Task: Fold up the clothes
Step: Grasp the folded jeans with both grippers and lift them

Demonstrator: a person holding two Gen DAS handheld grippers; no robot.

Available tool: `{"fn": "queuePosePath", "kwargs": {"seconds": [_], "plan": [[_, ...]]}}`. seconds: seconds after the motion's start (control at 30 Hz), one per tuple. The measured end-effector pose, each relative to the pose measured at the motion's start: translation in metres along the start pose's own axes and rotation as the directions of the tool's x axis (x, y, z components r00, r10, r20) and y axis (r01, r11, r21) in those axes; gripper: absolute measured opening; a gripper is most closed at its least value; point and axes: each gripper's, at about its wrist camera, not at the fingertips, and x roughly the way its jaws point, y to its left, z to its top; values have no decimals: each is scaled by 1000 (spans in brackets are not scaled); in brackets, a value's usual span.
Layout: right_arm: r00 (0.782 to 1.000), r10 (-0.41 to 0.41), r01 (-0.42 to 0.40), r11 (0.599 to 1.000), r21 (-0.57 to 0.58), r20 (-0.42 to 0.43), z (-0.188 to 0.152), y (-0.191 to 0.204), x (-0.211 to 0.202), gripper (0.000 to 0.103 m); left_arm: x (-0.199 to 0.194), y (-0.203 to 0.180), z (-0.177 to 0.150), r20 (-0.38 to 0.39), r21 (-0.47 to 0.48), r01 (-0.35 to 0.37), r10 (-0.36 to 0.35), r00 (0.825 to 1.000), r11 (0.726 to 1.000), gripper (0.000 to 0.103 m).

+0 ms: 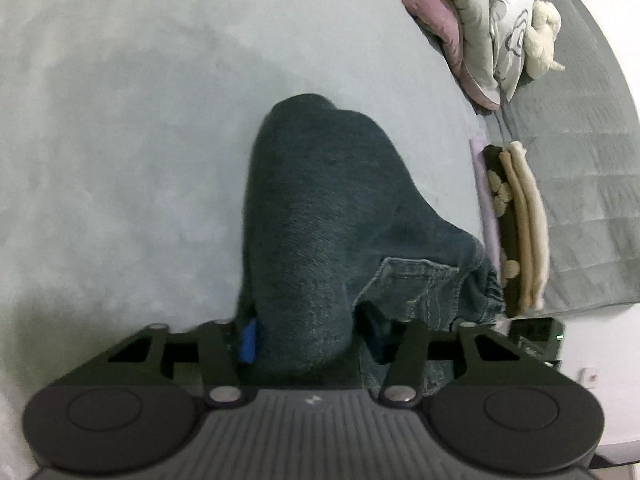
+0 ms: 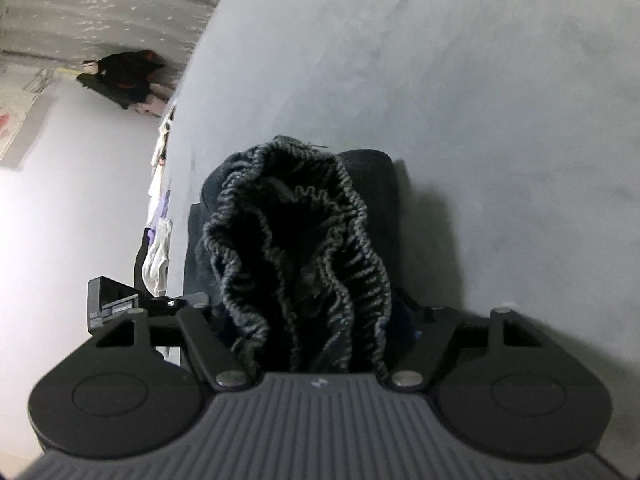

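1. Two grippers, one garment: dark denim jeans (image 1: 320,216) lie on a pale grey bed cover (image 1: 120,120), running from the left gripper (image 1: 308,340) away toward the middle of the bed.
2. Left gripper: jaws narrowed onto a bunched fold of the denim. The blue pad (image 1: 249,340) presses the cloth on one side; the other finger is sunk in the fabric beside a stitched back pocket (image 1: 416,284).
3. Right gripper (image 2: 308,320): jaws about half wide, with the gathered elastic waistband (image 2: 296,240) of the jeans filling the gap between them. The fingertips are buried in cloth, so I cannot tell whether the pads press on it.
4. Bed edge, left view: a folded stack (image 1: 516,228) of brown, tan and cream cloth sits just beside the jeans' pocket end.
5. Far corner, left view: rolled bedding (image 1: 460,32) and a pale soft toy (image 1: 544,36), well apart from the jeans.
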Motion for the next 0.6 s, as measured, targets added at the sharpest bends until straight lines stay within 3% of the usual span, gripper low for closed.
{"fn": "queuePosePath", "kwargs": {"seconds": [0.13,0.3,0.47,0.6], "plan": [[999,19,-18,999,-32,31,-2,11,-12,56,-15,-42,7,40,110,-75,71,997,991,31],[988,63,-61,998,-18,138,9,18,-51,56,-19,-118,38,91,242,-96,75,993,965,30],[950,38,-38,999,-6,311,38,28,-119,56,9,-217,82,107,357,-85,49,993,930,30],[895,-16,8,1000,20,446,72,24,-189,56,52,-305,112,104,440,-56,11,995,896,30]]}}
